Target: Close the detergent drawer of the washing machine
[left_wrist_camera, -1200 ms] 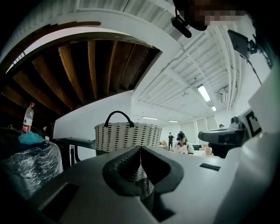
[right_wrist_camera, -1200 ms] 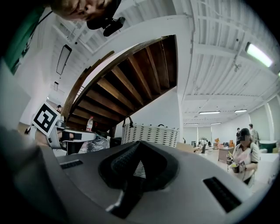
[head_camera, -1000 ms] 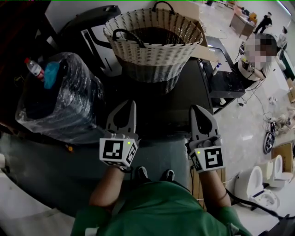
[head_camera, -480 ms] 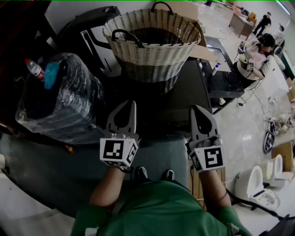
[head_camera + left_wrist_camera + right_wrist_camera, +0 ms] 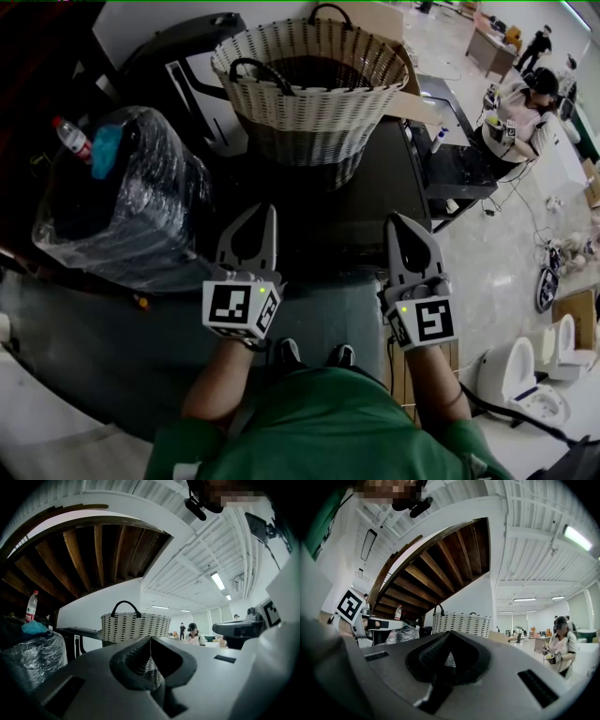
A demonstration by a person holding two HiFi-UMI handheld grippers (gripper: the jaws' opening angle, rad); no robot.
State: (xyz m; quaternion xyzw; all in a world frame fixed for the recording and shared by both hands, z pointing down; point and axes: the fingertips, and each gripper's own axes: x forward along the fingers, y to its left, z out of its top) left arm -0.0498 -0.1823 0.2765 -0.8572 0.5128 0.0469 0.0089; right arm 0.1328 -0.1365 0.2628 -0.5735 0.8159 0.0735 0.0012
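We hold the left gripper (image 5: 270, 212) and right gripper (image 5: 395, 221) with jaws pressed together on nothing, at the near edge of the dark washing machine top (image 5: 375, 187), before the wicker basket (image 5: 314, 70). The detergent drawer shows in no view; if it stands open, we should push its front squarely.

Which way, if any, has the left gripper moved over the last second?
No. In the head view the left gripper sits at the same spot below the wicker basket, with the same gap to it as before.
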